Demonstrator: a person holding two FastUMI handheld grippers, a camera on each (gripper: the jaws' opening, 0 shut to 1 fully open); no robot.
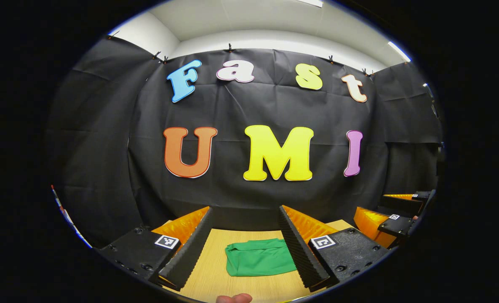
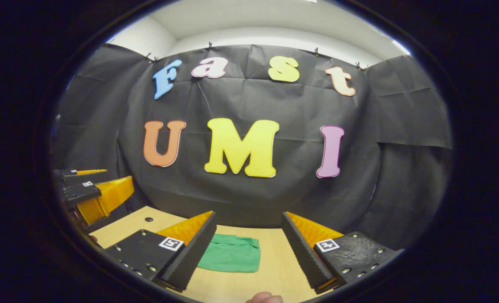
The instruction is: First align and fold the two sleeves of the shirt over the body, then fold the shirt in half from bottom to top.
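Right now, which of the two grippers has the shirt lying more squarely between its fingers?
The left gripper: the shirt lies centred between its open fingers. For the right gripper, it sits off-centre.

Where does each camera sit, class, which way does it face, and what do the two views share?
Left gripper view: rides the left tool, facing the booth wall over the table; a fingertip shows at the bottom, the right tool at the right edge.
Right gripper view: rides the right tool, facing the same wall; a fingertip shows below, the left tool at the left.
Shared: the folded green shirt on the table, both tools open.
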